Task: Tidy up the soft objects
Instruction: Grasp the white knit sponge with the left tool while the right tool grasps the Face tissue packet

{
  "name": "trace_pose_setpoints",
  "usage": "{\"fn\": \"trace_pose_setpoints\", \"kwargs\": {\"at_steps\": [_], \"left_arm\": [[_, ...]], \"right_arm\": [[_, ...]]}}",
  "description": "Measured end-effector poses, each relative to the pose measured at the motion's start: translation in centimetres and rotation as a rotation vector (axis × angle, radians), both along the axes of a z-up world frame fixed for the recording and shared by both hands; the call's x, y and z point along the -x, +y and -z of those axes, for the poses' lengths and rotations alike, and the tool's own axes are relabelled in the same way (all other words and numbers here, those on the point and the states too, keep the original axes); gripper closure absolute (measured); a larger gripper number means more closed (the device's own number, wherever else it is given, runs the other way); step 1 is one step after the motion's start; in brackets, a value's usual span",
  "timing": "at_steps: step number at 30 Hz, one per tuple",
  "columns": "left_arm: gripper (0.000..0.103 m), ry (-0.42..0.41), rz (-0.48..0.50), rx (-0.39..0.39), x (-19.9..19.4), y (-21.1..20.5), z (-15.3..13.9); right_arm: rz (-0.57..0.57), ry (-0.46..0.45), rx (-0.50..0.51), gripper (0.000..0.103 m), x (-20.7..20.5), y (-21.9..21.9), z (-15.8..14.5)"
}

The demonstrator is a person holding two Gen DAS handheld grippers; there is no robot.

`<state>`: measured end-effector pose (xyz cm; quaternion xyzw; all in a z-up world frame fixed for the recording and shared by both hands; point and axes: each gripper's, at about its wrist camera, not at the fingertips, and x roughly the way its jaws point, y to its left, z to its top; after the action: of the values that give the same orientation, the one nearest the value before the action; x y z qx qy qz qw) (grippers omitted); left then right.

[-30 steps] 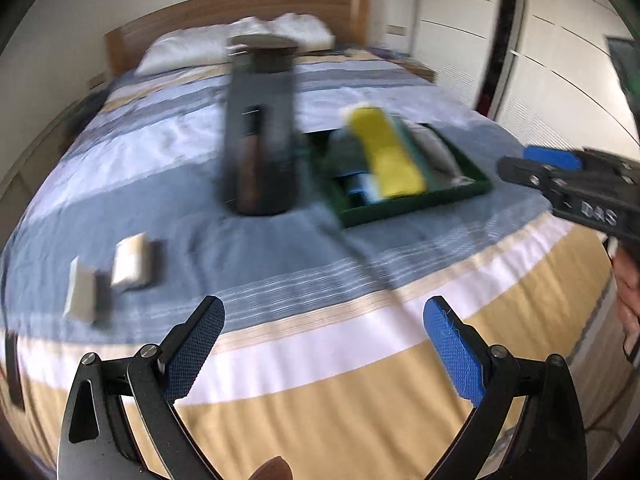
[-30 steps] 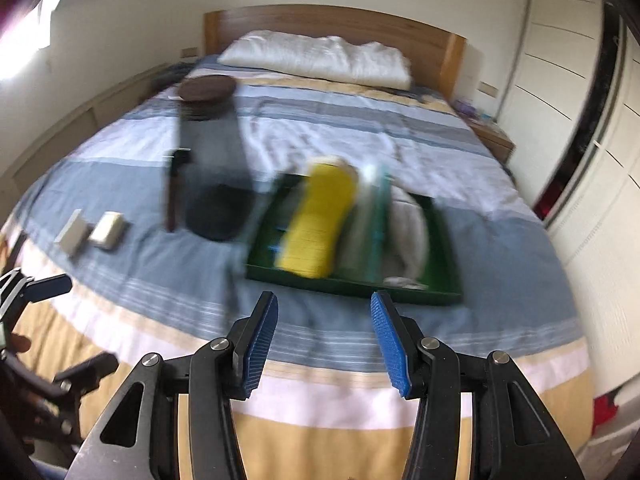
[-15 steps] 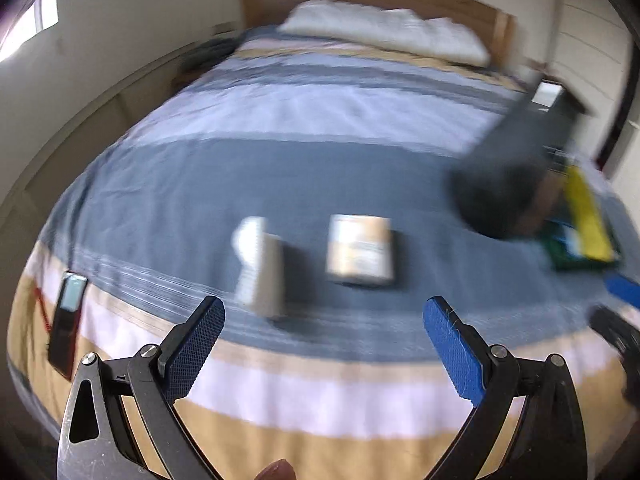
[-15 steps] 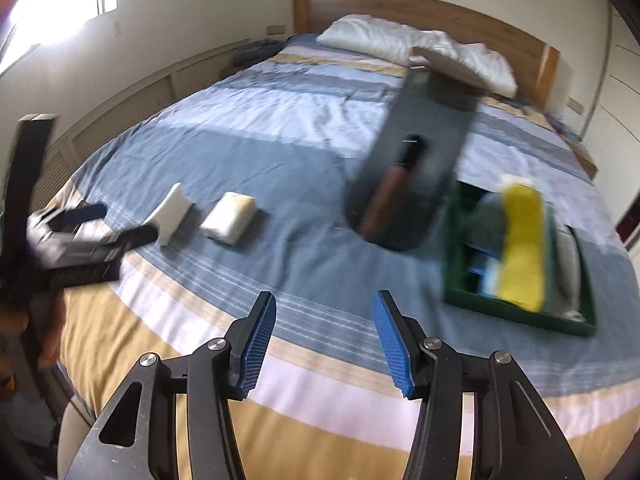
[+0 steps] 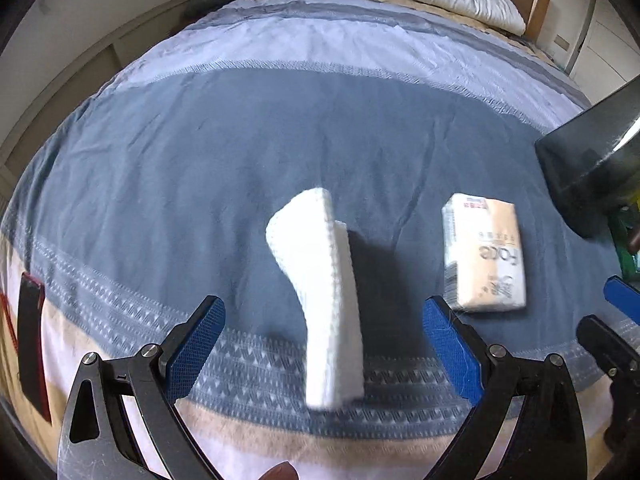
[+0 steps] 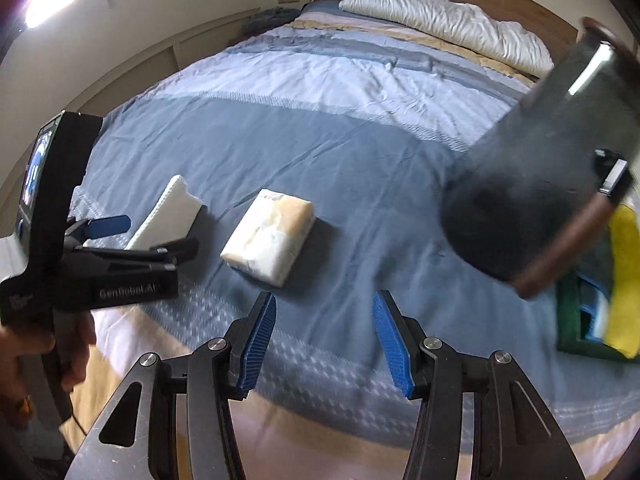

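Note:
A white folded cloth (image 5: 320, 292) stands on its edge on the blue band of the bedspread. My left gripper (image 5: 322, 332) hovers just in front of it, open, pads wide apart on either side and not touching it. The same cloth (image 6: 168, 212) shows in the right wrist view behind the left gripper (image 6: 148, 236). A wrapped tissue pack (image 5: 484, 256) lies flat to the cloth's right. My right gripper (image 6: 324, 328) is open and empty, a short way in front of the tissue pack (image 6: 268, 244). Its tip (image 5: 616, 320) shows at the left wrist view's right edge.
A tall dark cylindrical container (image 6: 536, 184) stands right of the tissue pack. Beyond it a green tray (image 6: 572, 320) holds a yellow cloth (image 6: 624, 280) and other folded items. A phone (image 5: 30, 344) lies at the bed's left edge. Pillows (image 6: 440, 20) sit at the headboard.
Both grippers swung left from the green tray toward the white cloth and tissue pack and came down closer to the bed. Their jaws kept the same width.

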<state>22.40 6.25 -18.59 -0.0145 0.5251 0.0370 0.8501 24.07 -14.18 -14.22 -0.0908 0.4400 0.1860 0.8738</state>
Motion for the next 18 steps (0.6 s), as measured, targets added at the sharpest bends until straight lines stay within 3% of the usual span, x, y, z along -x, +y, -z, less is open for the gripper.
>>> {"fn": "trace_pose_setpoints", "kwargs": {"at_steps": [6,18], "left_arm": [[0.006,0.015,-0.01,0.009,-1.0,0.5,0.5],[0.007,0.034,0.007,-0.003,-0.7,0.8,1.5]], "right_arm": [[-0.01,0.009,0.016,0.052,-1.9,2.2,2.3],[-0.014,0.019,0.021,0.052,-4.0,3.8,3.7]]}}
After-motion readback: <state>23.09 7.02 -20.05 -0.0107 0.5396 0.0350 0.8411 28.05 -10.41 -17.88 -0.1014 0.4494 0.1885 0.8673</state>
